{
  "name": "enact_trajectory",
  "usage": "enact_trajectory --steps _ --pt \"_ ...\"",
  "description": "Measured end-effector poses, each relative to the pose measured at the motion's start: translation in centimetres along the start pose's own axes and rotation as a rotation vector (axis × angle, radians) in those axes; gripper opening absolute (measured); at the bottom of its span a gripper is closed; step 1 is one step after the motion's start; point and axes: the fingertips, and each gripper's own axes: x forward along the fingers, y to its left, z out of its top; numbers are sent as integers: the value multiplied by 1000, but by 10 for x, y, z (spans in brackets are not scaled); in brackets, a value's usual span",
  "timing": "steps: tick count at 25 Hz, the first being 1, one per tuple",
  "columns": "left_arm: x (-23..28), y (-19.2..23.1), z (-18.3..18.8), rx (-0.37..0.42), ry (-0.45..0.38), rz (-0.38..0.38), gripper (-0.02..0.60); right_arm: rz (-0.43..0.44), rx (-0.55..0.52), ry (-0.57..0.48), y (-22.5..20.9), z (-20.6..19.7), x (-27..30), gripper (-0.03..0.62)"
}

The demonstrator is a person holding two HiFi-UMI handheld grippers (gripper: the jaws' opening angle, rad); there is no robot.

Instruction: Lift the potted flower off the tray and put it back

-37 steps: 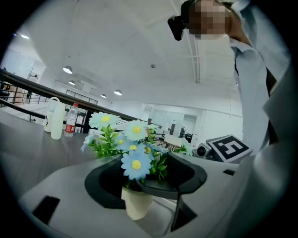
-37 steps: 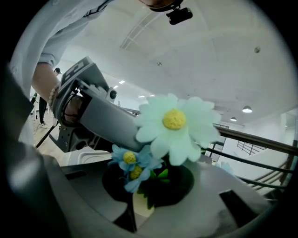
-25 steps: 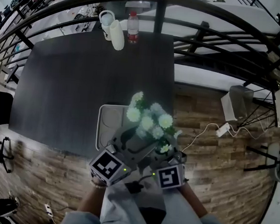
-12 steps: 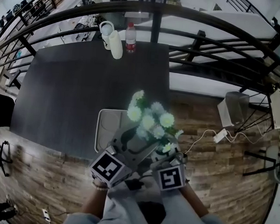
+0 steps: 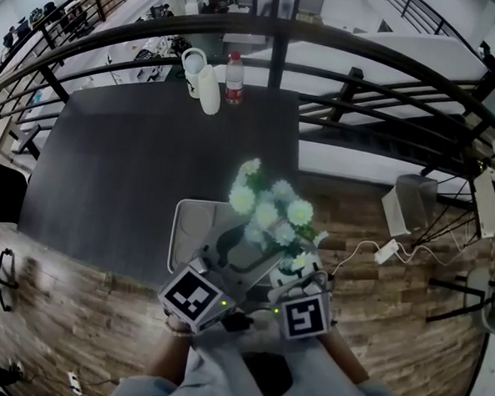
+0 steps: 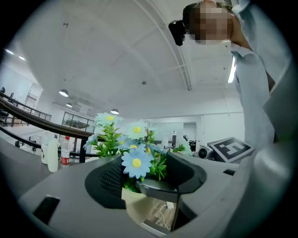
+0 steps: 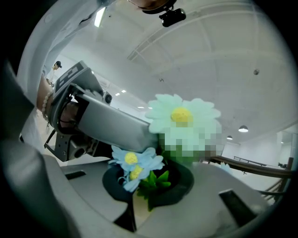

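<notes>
Bearing tray (image 5: 188, 231) — dark table (image 5: 149, 162) by railing (image 5: 279, 53)

pot (image 6: 136, 204) mostly hidden by left gripper (image 6: 142, 183) jaws (only cream wall shows); tray (image 5: 186, 223) right part lost under flowers (image 5: 268, 211) beyond them.

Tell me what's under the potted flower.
The white tray, at the near edge of the dark table; only its left compartments show. The rest is covered by the potted flower.

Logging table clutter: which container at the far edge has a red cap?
The clear bottle, rightmost of the three; the mug and the tall bottle beside it are plain white.
</notes>
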Motion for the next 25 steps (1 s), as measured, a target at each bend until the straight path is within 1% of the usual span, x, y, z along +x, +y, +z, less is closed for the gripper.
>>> enact_trajectory --steps 3,7,14,21,25 --pt "0 0 5 10 -13 5 259 -3 5 -17 -2 4 0 52" --pt "-2 2 7 10 -18 10 259 3 10 -8 0 4 2 52" --pt "-1 2 4 2 -16 5 259 -2 4 -15 -1 4 3 52" --pt "-1 5 -1 -4 -6 1 259 8 5 16 2 -3 4 52" --pt "-1 6 -5 -15 2 4 259 10 15 11 4 -5 5 52"
